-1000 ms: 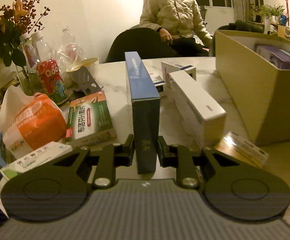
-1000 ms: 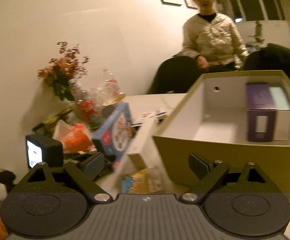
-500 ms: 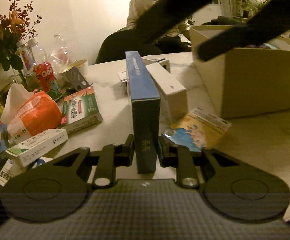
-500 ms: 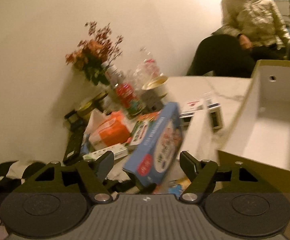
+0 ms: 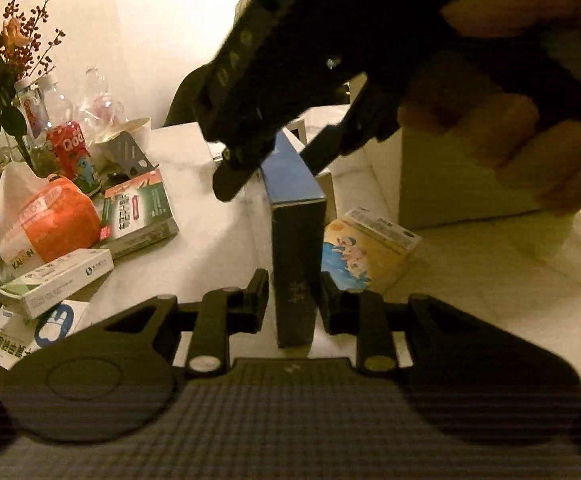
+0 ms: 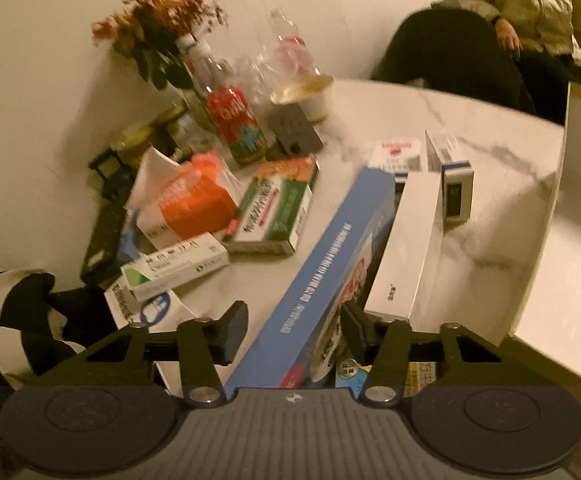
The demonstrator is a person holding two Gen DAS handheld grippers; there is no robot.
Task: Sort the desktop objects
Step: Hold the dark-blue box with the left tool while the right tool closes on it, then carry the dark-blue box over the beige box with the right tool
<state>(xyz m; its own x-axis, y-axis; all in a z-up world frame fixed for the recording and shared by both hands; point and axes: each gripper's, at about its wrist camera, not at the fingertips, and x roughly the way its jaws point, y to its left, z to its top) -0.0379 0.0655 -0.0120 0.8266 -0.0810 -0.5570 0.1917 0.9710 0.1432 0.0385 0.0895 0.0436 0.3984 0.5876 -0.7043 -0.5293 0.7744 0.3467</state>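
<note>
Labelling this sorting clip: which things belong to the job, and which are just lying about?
Job: blue box, white box, green box, cardboard bin.
Lying about: flowers, red-label bottle, orange tissue pack.

blue box upright on edge, among packets.
</note>
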